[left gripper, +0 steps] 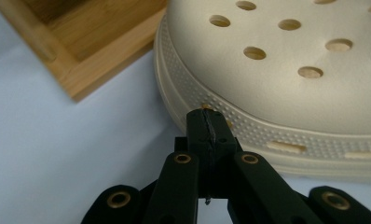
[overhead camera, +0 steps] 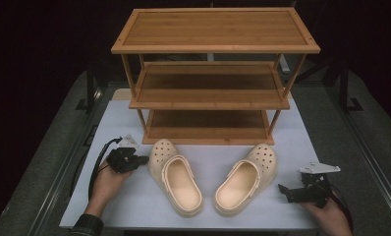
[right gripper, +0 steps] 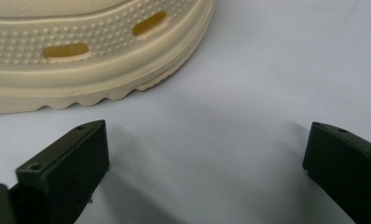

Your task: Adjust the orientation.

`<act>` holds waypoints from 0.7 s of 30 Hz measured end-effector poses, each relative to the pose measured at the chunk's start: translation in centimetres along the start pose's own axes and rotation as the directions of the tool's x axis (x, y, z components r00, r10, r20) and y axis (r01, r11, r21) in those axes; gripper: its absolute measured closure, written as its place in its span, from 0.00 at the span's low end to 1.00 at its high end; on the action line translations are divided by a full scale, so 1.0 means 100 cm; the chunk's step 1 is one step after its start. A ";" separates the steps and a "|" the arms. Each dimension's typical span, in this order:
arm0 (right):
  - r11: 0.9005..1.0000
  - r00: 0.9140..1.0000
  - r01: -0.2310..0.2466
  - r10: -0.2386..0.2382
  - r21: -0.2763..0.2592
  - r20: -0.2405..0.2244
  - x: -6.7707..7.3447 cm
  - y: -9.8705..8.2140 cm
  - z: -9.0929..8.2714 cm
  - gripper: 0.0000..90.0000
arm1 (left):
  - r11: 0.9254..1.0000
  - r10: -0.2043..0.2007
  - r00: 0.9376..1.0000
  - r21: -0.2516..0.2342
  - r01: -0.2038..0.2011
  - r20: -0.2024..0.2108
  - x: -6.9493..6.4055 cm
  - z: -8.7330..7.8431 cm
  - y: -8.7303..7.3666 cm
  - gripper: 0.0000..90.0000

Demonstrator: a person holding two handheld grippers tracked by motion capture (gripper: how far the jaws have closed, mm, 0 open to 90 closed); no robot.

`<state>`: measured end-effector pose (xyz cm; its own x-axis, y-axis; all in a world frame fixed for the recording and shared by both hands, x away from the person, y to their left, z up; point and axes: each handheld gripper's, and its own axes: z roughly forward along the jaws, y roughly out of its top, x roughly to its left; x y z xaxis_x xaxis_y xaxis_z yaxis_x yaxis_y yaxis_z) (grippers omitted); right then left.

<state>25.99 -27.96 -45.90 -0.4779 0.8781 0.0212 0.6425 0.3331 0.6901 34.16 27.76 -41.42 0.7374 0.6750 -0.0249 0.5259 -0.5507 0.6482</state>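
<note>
- Left claw (overhead camera: 143, 159) is pinched fully closed with nothing in it. In the left gripper view the two black jaws are pressed flat against each other, tips right up at the dotted side wall of the left clog (left gripper: 286, 70), at its toe end.
- From the high view that same claw sits low over the counter (overhead camera: 134, 206), pointing sideways at the holey toe of the left clog (overhead camera: 176, 177). Can't tell if the tips actually touch the rubber or stop just short.
- Right claw (overhead camera: 283, 189) is wide open and holds nothing. In the right gripper view its jaws stand far apart with bare white counter between them.
- The right clog (overhead camera: 245, 179) lies just beyond the right claw's tips, apart from them. In the right gripper view, the ridged sole edge and two slot vents of that clog (right gripper: 95, 60) are ahead and off toward the left jaw.
- Both clogs are cream coloured, sole down, toes pointing away from the person, heels nearer; together they lie between the two claws.
- Past the clogs' toes is a three-tier wooden shoe rack (overhead camera: 215, 73). A corner of the rack (left gripper: 76, 42) shows just left of the left claw's tips, close to the clog's toe.
- Each claw is held in a hand coming in from the near edge.
</note>
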 end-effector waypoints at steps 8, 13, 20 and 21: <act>1.000 1.000 0.000 0.000 0.000 0.000 0.000 0.000 0.000 0.00 | 0.999 0.035 0.999 0.007 -0.035 0.017 -0.002 0.020 0.022 1.00; 1.000 1.000 0.001 -0.001 -0.001 0.000 0.000 0.000 0.000 0.00 | 0.999 0.047 0.998 0.006 -0.048 0.032 -0.006 0.032 0.034 1.00; 1.000 1.000 0.001 -0.001 -0.001 0.000 0.000 0.000 0.000 0.00 | 0.998 0.070 0.997 0.005 -0.070 0.042 -0.013 0.045 0.048 1.00; 1.000 1.000 0.001 -0.001 -0.001 0.000 0.000 0.000 0.000 0.00 | 0.997 0.078 0.996 0.000 -0.078 0.046 -0.014 0.049 0.051 1.00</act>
<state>25.98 -27.97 -45.90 -0.4785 0.8779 0.0209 0.6418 0.3333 0.6906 37.89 21.56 -41.82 0.7949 0.6067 -0.0095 0.4669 -0.6016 0.6481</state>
